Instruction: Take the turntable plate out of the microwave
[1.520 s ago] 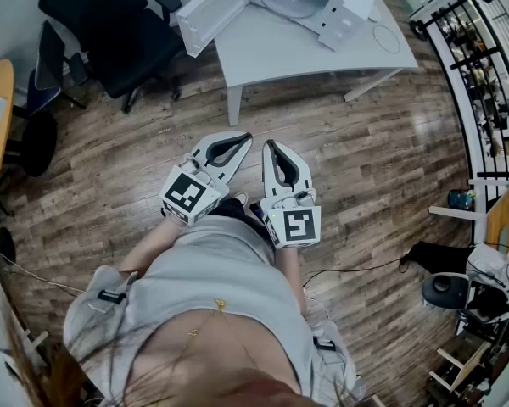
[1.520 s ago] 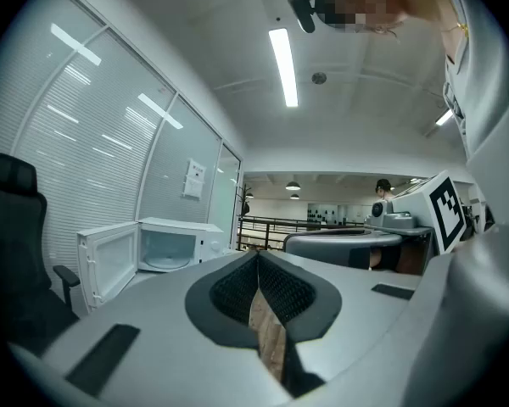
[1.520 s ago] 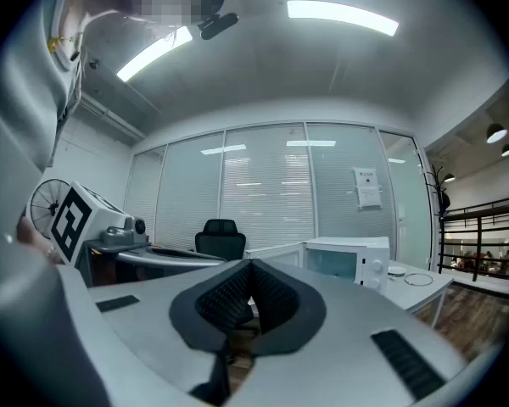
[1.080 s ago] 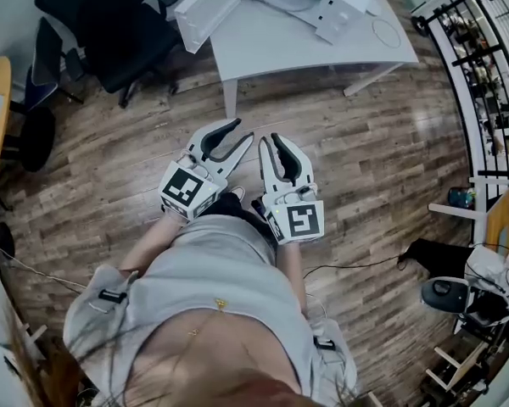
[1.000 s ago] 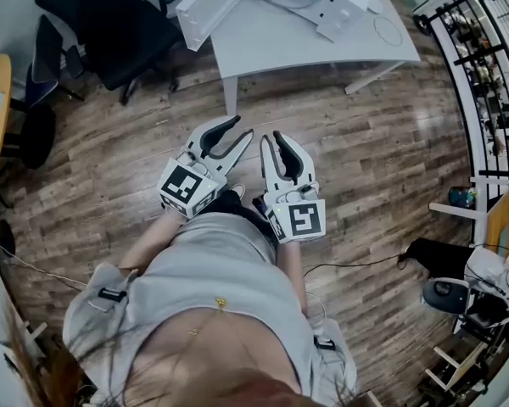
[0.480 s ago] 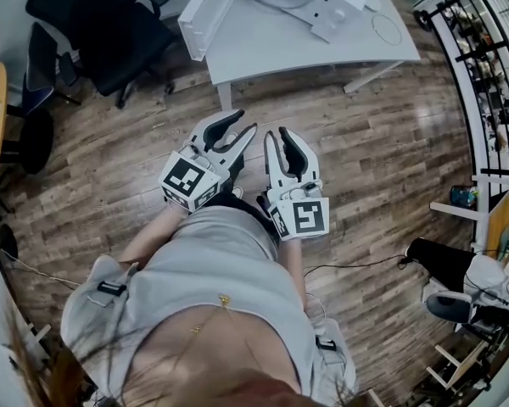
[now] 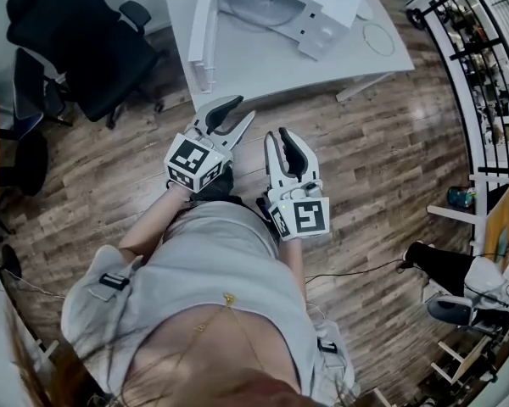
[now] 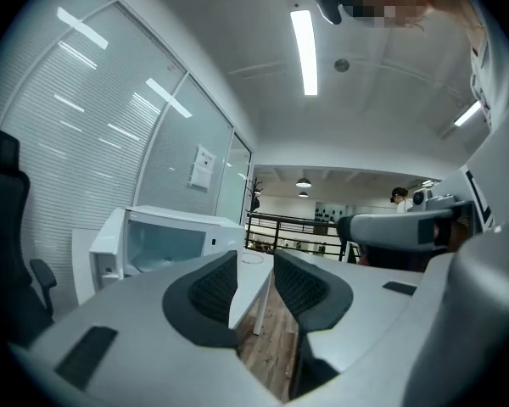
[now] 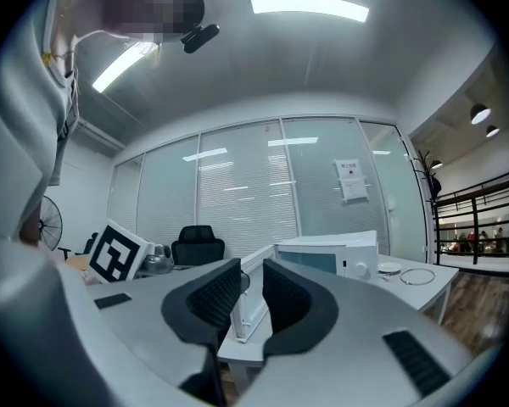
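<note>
Since the earlier frames the person had walked forward, so the white table (image 7: 271, 58) and the microwave (image 7: 327, 7) sat nearer, and both grippers had advanced towards the table's near edge. The left gripper (image 7: 237, 115) now reached almost to that edge, just below the microwave door (image 7: 201, 32), which stood swung wide open to the left. The right gripper (image 7: 278, 139) was just to its right and a little nearer the person, over the wooden floor (image 7: 382, 168). Each gripper's jaws stood partly apart with nothing between the pads; through the gaps only the table and floor beyond showed. Neither gripper touched anything.

The turntable plate (image 7: 256, 7) lay flat inside the microwave's open cavity, well apart from both grippers. The microwave sat at the far side of the table, its control panel on the right. A thin ring (image 7: 378, 38) lay on the tabletop to the right of the microwave. A black office chair (image 7: 85, 49) stood on the floor to the left of the table.
</note>
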Motion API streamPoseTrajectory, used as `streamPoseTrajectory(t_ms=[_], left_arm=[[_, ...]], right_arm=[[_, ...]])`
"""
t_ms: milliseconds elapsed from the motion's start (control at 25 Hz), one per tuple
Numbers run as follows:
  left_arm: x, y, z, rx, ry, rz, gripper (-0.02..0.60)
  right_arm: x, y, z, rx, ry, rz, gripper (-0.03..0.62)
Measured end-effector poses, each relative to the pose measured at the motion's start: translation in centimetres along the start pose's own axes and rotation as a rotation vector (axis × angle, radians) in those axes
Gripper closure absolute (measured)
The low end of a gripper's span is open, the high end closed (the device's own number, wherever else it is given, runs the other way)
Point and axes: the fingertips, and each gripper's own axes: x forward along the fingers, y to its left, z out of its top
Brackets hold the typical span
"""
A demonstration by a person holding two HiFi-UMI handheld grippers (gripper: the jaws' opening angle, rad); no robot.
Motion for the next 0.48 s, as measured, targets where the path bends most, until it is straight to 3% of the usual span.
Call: streamPoseTrajectory(t_ms=[200,480], left_arm=[[5.0,4.4,-0.7,-0.032,0.019,0.019,0.443],[8.9,4.5,-0.5,-0.036,0.037,-0.083,0.443]], right_arm=[[2.3,-3.4,0.0,0.012,0.011,-0.069,0.505],[5.2,-6.6,-0.2,0.028,0.014,-0.143,0.507]])
